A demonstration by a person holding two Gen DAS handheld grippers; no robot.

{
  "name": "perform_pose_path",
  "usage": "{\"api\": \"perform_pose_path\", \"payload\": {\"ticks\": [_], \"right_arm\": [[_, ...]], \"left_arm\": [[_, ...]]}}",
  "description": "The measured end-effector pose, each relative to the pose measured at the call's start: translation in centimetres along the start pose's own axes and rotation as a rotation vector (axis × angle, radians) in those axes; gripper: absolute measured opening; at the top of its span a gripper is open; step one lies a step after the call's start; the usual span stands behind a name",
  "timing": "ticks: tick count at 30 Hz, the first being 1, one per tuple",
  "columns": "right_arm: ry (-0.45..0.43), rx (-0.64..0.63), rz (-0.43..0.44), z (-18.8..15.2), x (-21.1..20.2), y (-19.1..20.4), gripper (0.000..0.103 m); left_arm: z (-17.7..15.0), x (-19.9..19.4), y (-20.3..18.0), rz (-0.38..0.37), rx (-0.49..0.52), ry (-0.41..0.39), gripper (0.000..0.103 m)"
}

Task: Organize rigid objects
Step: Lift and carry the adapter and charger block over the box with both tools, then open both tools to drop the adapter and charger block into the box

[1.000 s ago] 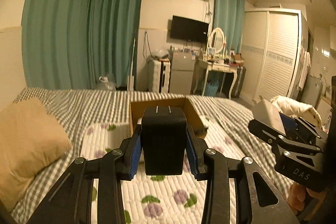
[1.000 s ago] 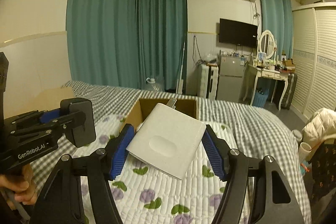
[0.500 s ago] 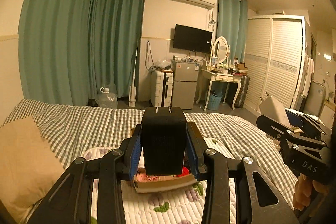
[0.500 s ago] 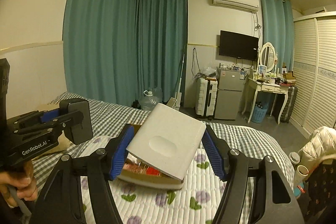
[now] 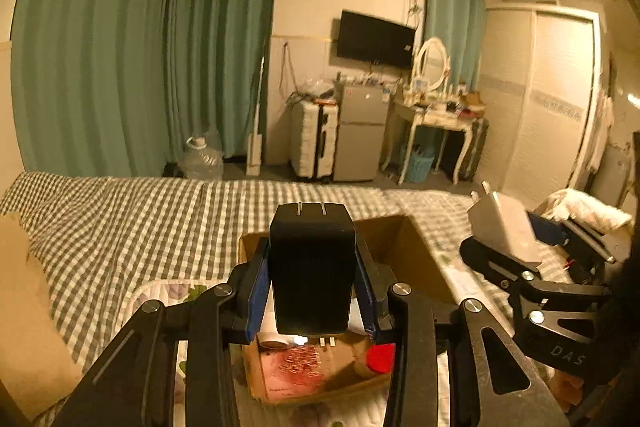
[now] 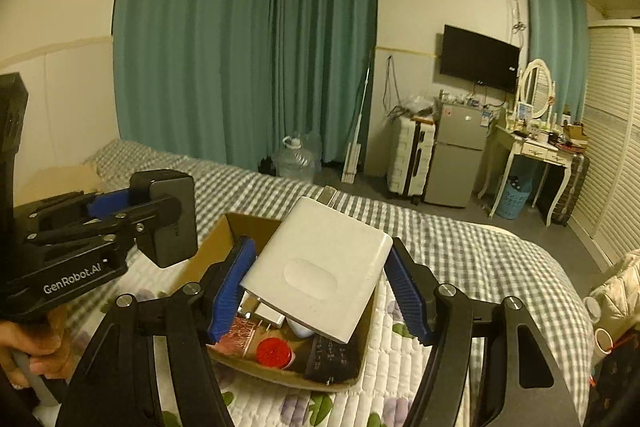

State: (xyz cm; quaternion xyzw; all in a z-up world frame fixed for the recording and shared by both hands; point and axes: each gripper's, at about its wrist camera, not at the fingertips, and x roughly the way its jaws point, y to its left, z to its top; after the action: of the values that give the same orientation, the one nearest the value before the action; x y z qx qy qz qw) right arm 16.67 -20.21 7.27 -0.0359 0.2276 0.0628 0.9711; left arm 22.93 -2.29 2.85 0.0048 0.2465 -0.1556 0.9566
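Above the cardboard box (image 6: 236, 231) on the bed, my left gripper (image 5: 312, 291) is clamped on a black charger (image 5: 312, 267). My right gripper (image 6: 320, 283) grips a white charger (image 6: 320, 267), tilted, over 1 red cap (image 6: 273, 352) inside.

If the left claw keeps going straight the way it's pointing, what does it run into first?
Probably the cardboard box just ahead and below: the left claw, shut on the black charger, points over its open top. Depth is unclear.
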Motion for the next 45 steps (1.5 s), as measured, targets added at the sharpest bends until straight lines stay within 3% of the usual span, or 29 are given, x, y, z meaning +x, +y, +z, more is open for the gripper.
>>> {"api": "perform_pose_path", "payload": {"ticks": [6,15,24,28,31,34,39,45], "right_arm": [[0.08,-0.003,0.023,-2.3,5.5,-0.7,0.066],[0.22,-0.118,0.062,-5.2,11.4,-0.8,0.066],[0.294,-0.115,0.104,-5.6,13.1,-0.8,0.066],[0.298,-0.092,0.089,-5.9,13.0,-1.1,0.069],[0.275,-0.079,0.074,-5.6,12.3,-1.0,0.076],[0.236,-0.054,0.067,-4.8,10.8,-1.1,0.076],[0.166,-0.035,0.041,-3.1,6.7,-1.2,0.079],[0.069,0.0,-0.008,-0.8,0.1,-1.3,0.094]], "left_arm": [[-2.3,5.8,1.0,0.01,-0.027,0.101,0.038],[-5.4,10.5,1.1,0.003,-0.031,0.237,0.039],[-5.6,10.5,0.5,0.004,-0.024,0.244,0.041],[-4.9,9.5,0.8,0.028,-0.03,0.209,0.06],[-4.3,8.0,1.1,0.042,-0.044,0.187,0.064],[-3.5,6.1,1.5,0.057,-0.056,0.159,0.066],[-2.2,1.7,1.8,0.072,-0.073,0.09,0.076],[-0.5,-5.3,0.5,0.081,-0.051,-0.026,0.094]]}}
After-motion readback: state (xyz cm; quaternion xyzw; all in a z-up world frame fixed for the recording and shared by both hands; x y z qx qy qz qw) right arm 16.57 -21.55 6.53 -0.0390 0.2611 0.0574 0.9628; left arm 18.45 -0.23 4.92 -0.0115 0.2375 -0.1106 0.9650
